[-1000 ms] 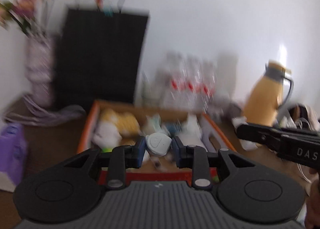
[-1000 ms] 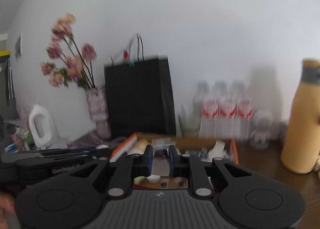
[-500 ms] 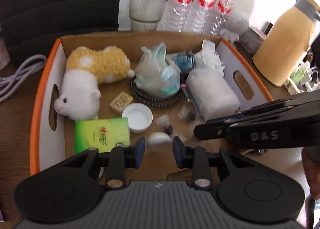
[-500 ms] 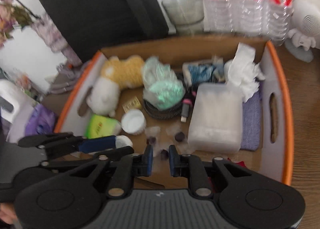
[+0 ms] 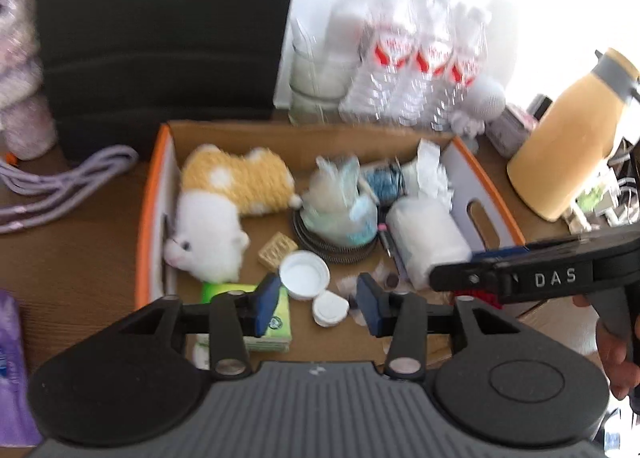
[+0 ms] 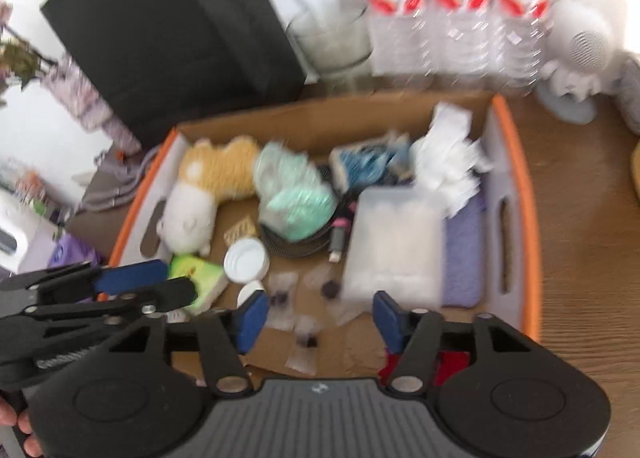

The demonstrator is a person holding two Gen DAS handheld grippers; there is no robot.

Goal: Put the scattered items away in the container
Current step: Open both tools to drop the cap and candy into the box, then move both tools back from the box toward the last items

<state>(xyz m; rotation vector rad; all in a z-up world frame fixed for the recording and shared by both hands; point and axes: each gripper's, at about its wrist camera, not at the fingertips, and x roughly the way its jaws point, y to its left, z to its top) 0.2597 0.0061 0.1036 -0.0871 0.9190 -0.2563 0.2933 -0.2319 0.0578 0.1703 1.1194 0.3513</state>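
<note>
Both grippers hang over the near end of the box (image 5: 154,194), jaws just opened, nothing pinched. Left gripper (image 5: 316,304): small white round piece (image 5: 330,308) lies loose on the box floor btwn its pads, not touching. Right gripper (image 6: 318,316): little clear packets (image 6: 304,332) below the gap, blurry, prob. just dropped. Farther in: white lid (image 5: 305,275), green tissue pack (image 6: 198,274), plush toy (image 5: 224,210), bagged stuff. Box looks mostly filled; purple pouch (image 5: 12,370) sits outside on the table, maybe left to do.

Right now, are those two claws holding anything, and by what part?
Nothing is held. The left gripper and right gripper have just been opening; their jaws stand apart, empty, above the box.
</note>
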